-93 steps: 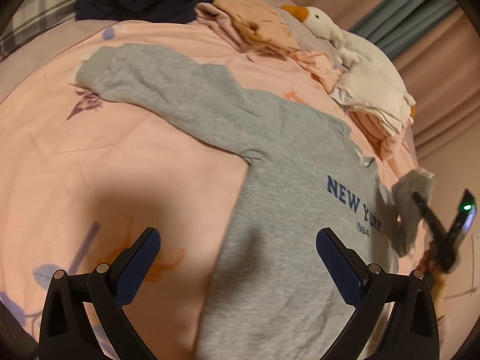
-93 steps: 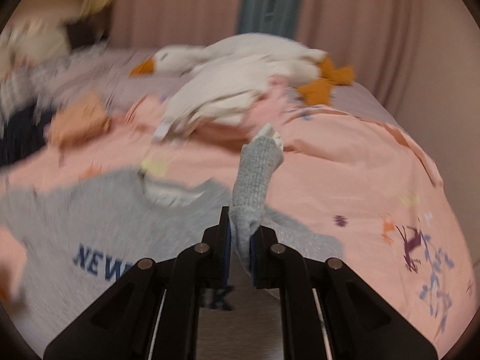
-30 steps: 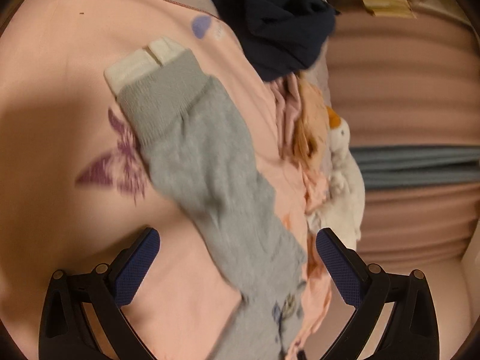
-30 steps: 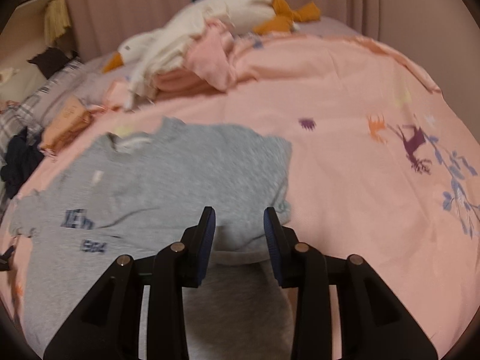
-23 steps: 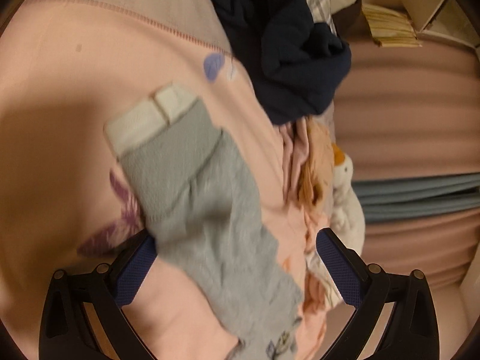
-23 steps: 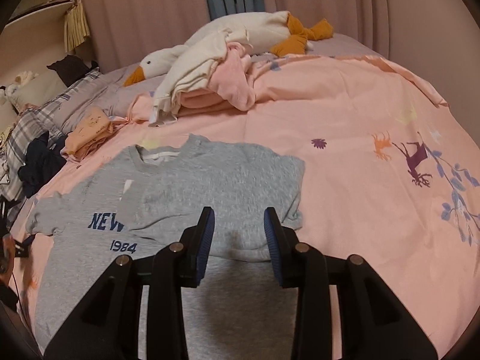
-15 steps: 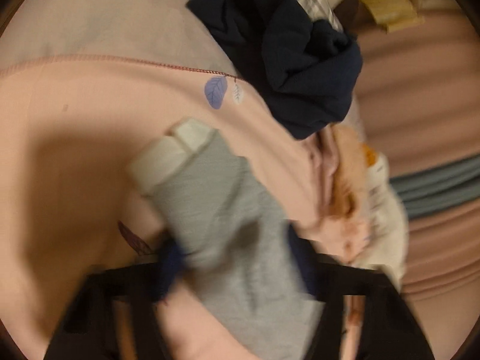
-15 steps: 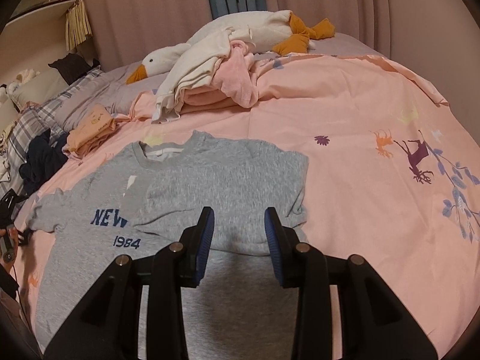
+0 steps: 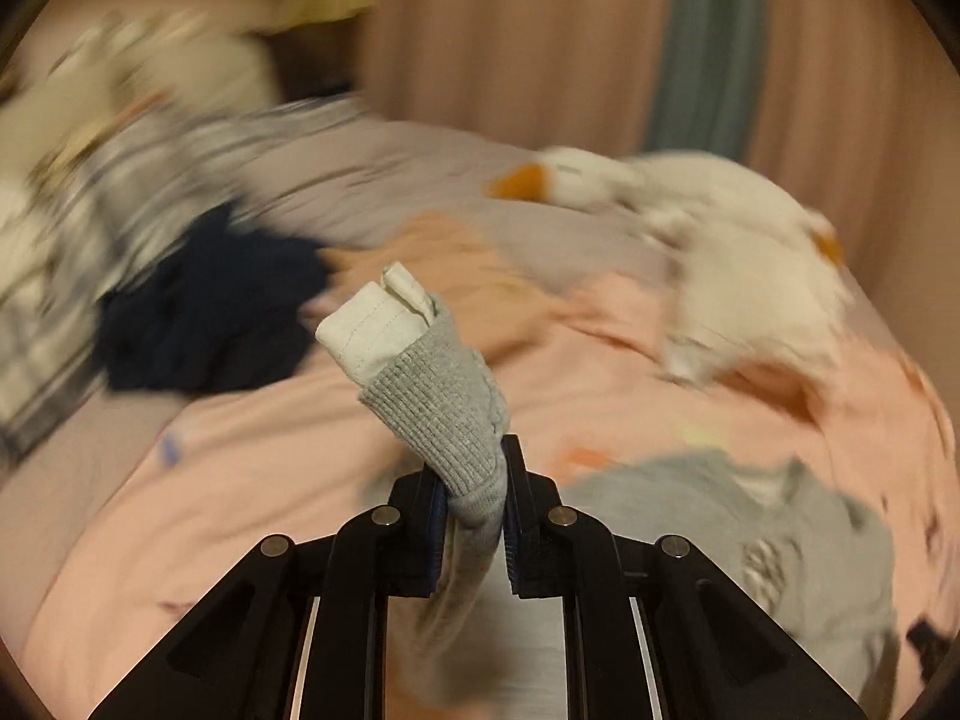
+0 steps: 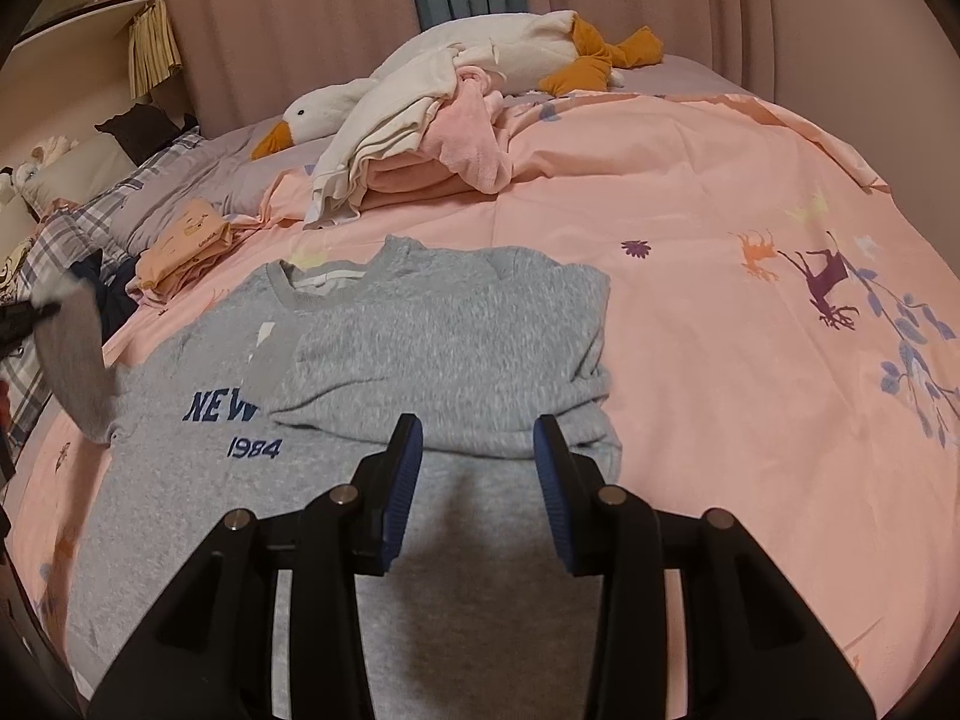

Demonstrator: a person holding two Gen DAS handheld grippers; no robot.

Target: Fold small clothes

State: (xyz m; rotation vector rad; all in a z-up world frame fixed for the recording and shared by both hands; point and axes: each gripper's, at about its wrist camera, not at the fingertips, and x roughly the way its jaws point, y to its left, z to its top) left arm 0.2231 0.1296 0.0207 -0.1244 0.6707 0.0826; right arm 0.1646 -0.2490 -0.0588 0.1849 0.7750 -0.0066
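A grey sweatshirt (image 10: 420, 348) printed "NEW 1984" lies face up on the pink duvet (image 10: 720, 192), one sleeve folded across its chest. My left gripper (image 9: 474, 504) is shut on the other grey sleeve (image 9: 438, 402) just behind its ribbed cuff, whose white lining (image 9: 372, 330) sticks up past the fingers. The right wrist view shows that lifted sleeve (image 10: 75, 354) blurred at the far left. My right gripper (image 10: 477, 468) hovers over the sweatshirt's lower half; its jaws are opening and nothing is between them.
A white goose plush (image 10: 480, 54) lies at the back behind a heap of white and pink clothes (image 10: 420, 144). A folded orange garment (image 10: 186, 246), a navy garment (image 9: 204, 312) and plaid bedding (image 10: 66, 228) sit at the left. Curtains hang behind the bed.
My left gripper closed on the sleeve near its cuff, rolled upright and lifted it off the duvet. The right gripper backed off slightly and widened a little.
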